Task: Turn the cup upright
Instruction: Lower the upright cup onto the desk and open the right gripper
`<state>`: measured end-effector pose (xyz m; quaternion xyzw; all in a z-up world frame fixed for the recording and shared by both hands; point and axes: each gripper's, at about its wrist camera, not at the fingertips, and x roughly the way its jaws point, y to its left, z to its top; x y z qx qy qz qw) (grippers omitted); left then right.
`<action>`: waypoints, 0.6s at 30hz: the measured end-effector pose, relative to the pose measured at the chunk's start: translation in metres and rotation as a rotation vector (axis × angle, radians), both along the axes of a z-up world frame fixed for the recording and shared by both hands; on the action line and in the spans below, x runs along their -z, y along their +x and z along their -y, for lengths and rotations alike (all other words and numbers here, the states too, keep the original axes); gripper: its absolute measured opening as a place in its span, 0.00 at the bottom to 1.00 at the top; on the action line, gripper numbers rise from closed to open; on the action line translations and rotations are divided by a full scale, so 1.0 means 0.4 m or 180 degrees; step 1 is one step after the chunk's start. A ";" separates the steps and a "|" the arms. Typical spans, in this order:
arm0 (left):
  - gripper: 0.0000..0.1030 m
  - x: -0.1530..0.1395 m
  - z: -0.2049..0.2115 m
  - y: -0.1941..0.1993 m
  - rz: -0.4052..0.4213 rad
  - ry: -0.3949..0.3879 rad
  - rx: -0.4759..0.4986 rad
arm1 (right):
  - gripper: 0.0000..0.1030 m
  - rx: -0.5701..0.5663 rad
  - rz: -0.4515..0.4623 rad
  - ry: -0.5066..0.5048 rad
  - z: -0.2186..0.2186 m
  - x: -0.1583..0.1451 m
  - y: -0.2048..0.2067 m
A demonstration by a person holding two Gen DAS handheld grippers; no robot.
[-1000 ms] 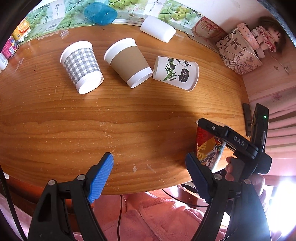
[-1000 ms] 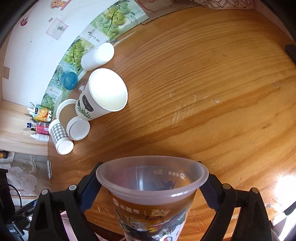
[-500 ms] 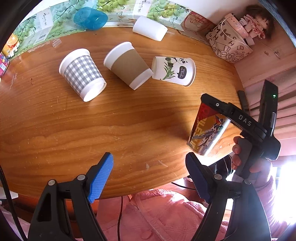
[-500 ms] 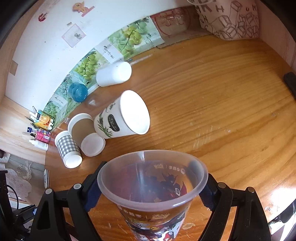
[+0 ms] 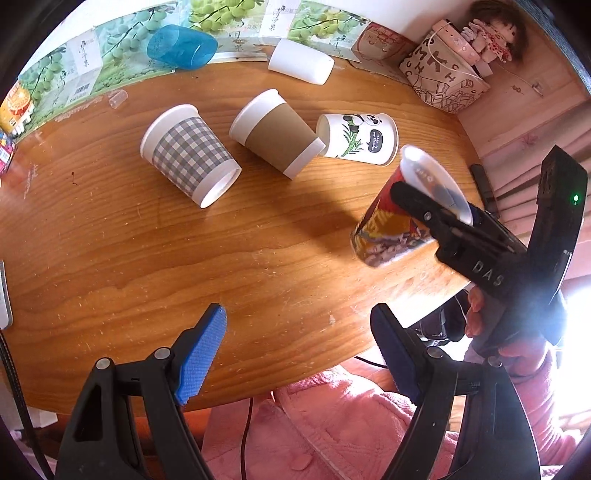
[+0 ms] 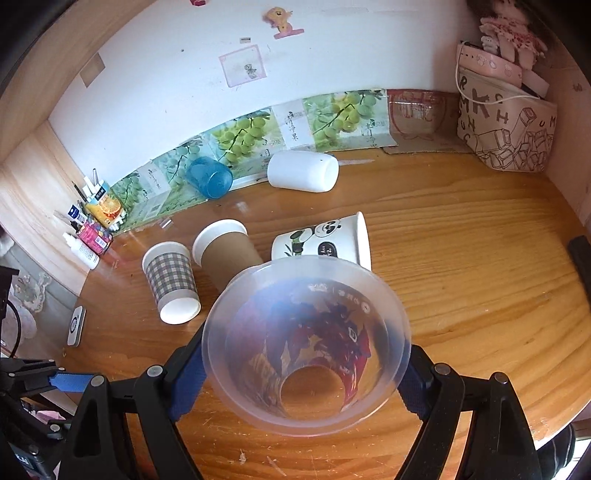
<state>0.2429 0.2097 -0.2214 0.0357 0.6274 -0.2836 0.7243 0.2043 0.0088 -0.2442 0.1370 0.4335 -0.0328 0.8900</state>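
Observation:
My right gripper (image 6: 303, 376) is shut on a clear plastic cup with a red and yellow printed wrap (image 6: 306, 343). It holds the cup tilted over the wooden table (image 6: 480, 295), mouth up toward the camera. In the left wrist view the cup (image 5: 399, 218) hangs above the table's right side, base down-left, in the right gripper (image 5: 443, 218). My left gripper (image 5: 295, 354) is open and empty over the table's front edge. Three paper cups lie on their sides: grey checked (image 5: 188, 155), brown (image 5: 277, 138), panda (image 5: 360, 138).
A blue plastic cup (image 5: 181, 46) and a white cup (image 5: 301, 66) lie on their sides at the back by the grape-print boxes (image 5: 240, 26). A patterned bag (image 5: 447, 81) stands at the back right. A dark remote (image 5: 484, 188) lies at the right edge. Bottles (image 6: 88, 229) stand at the left.
My right gripper has lifted the printed cup and carried it farther over the table, turning its mouth upward. The left gripper has stayed open and has shifted little.

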 end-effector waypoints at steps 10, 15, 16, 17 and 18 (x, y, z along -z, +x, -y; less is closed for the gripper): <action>0.81 -0.003 -0.034 -0.020 0.0059 0.0025 0.0010 | 0.85 -0.0245 0.0066 -0.0163 -0.092 0.012 -0.047; 0.81 -0.013 -0.034 -0.022 0.0089 -0.0021 0.0013 | 0.86 -0.0252 0.0035 -0.0186 -0.102 0.012 -0.063; 0.81 -0.015 -0.032 -0.023 0.0096 -0.0028 0.0022 | 0.86 -0.0244 0.0030 -0.0203 -0.104 0.012 -0.067; 0.81 -0.018 -0.031 -0.025 0.0104 -0.0032 0.0034 | 0.87 -0.0238 0.0026 -0.0201 -0.105 0.013 -0.071; 0.81 -0.020 -0.029 -0.027 0.0112 -0.0035 0.0045 | 0.88 -0.0229 0.0024 -0.0189 -0.104 0.014 -0.075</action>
